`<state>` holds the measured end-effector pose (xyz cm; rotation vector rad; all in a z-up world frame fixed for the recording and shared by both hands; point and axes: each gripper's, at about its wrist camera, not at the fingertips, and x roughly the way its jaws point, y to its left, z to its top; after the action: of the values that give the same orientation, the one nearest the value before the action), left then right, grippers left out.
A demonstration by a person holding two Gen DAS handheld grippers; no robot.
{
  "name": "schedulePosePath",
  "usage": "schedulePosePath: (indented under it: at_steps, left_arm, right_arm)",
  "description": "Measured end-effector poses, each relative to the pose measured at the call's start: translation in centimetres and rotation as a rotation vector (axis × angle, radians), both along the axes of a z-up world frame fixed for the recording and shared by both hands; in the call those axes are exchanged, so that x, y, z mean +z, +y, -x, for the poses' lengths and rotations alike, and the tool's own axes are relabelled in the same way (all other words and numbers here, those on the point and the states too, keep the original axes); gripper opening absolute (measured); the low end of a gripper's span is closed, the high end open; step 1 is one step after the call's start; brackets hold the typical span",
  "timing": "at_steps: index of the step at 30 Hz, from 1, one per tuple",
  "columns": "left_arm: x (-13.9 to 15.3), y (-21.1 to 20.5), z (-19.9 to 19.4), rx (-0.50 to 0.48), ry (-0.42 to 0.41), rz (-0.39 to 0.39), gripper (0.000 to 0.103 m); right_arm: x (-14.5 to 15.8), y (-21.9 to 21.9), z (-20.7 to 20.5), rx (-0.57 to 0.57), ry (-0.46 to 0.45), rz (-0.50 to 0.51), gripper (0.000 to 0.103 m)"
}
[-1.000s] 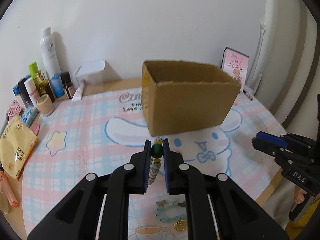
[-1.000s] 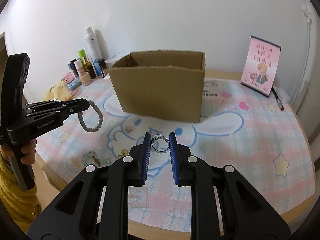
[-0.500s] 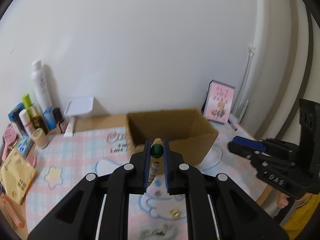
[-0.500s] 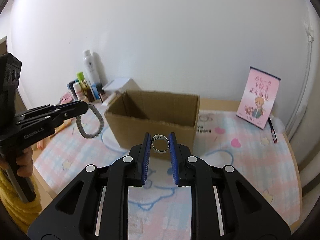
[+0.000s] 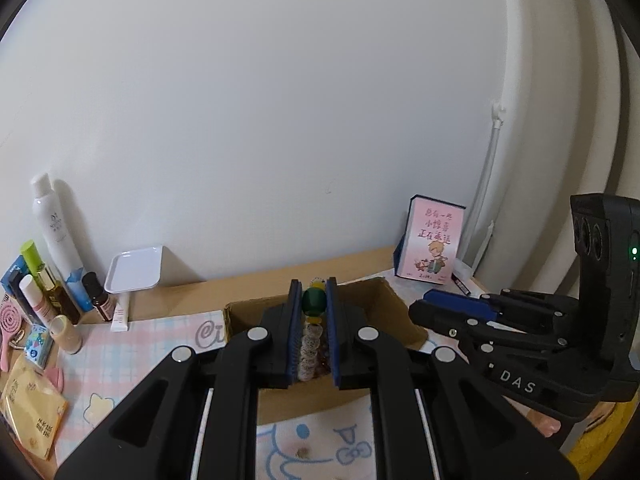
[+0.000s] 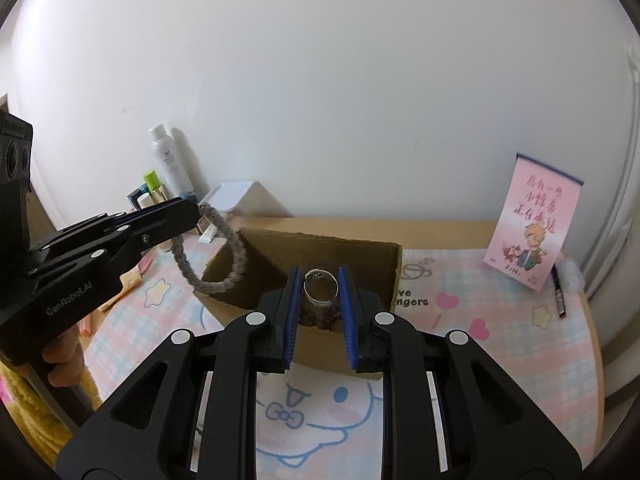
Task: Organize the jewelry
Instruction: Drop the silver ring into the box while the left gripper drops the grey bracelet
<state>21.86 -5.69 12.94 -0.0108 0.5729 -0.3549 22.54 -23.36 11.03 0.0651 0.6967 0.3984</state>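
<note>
My left gripper is shut on a beaded bracelet with a green bead at the top; in the right wrist view the bracelet hangs as a grey loop over the left rim of the open cardboard box. My right gripper is shut on a silver ring and holds it above the box's near side. Dark beads lie inside the box. The box also shows in the left wrist view, with the right gripper over its right side.
Cosmetic bottles and a white tray stand at the back left. A pink card and a pen are at the back right. A yellow packet lies at the left. Small trinkets lie on the cartoon mat.
Both grippers have risen and moved forward over the box, each still holding its piece. The bracelet now hangs over the box's left rim.
</note>
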Motion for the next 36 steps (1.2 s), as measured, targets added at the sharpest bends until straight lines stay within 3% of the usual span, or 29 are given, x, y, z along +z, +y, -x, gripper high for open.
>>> schedulePosePath:
  at_steps: [10, 23, 32, 36]
  left_arm:
    - [-4.2, -0.1, -4.5, -0.003, 0.134, -0.005, 0.012]
    - [-6.6, 0.3, -6.0, 0.002, 0.193, -0.068, 0.012]
    - [-7.7, 0.6, -6.0, 0.025, 0.216, -0.077, 0.012]
    - [-7.2, 1.1, -5.5, 0.045, 0.185, -0.064, 0.026]
  right_arm:
    - [-3.1, 0.5, -4.2, 0.024, 0.142, -0.022, 0.018]
    - [-5.2, 1.3, -6.1, 0.024, 0.2, -0.006, 0.018]
    - [-5.1, 1.3, -5.8, 0.01, 0.187, 0.009, 0.019]
    - [-4.5, 1.3, -5.3, -0.002, 0.158, 0.021, 0.033]
